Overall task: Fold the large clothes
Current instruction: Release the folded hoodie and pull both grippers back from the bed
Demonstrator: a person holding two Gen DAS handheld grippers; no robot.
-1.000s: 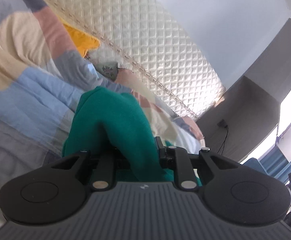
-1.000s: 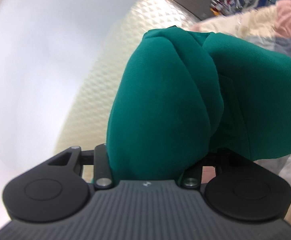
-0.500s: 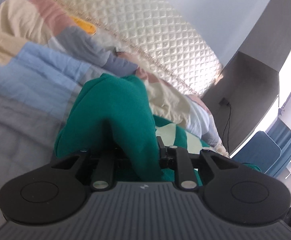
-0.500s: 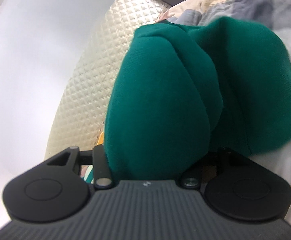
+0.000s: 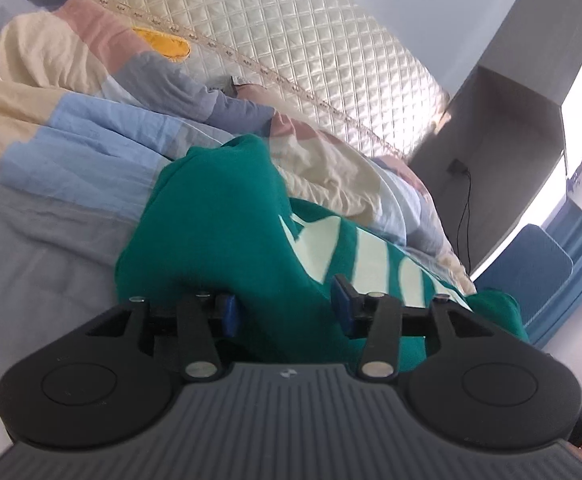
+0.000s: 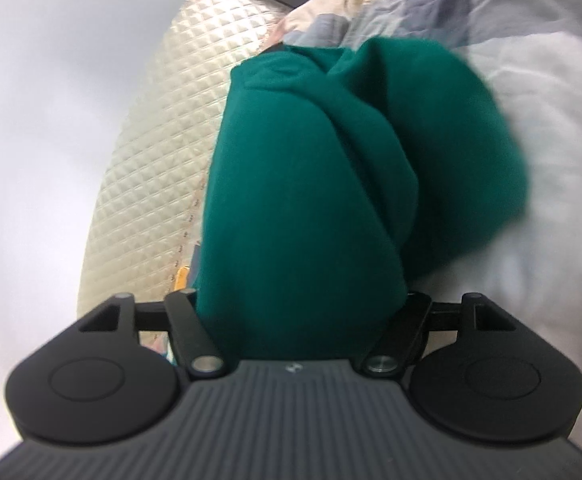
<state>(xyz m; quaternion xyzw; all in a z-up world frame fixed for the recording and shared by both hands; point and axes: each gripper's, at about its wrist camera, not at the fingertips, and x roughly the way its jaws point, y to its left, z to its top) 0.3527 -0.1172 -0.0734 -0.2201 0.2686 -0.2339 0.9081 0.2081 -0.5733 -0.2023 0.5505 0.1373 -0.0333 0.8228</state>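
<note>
Left gripper [image 5: 285,306] opening – green garment [image 5: 219,232] between pads; right gripper [image 6: 303,300] opening, pads hidden.

No readable text; green garment [image 5: 227,232] bears pale printed shapes, not legible as letters.

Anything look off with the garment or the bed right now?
Mostly the green garment with pale stripes: it sits bunched in a lump on the patchwork quilt, not flat. Both the left gripper and the right gripper are opening with cloth still between the jaws. No damage visible.
</note>
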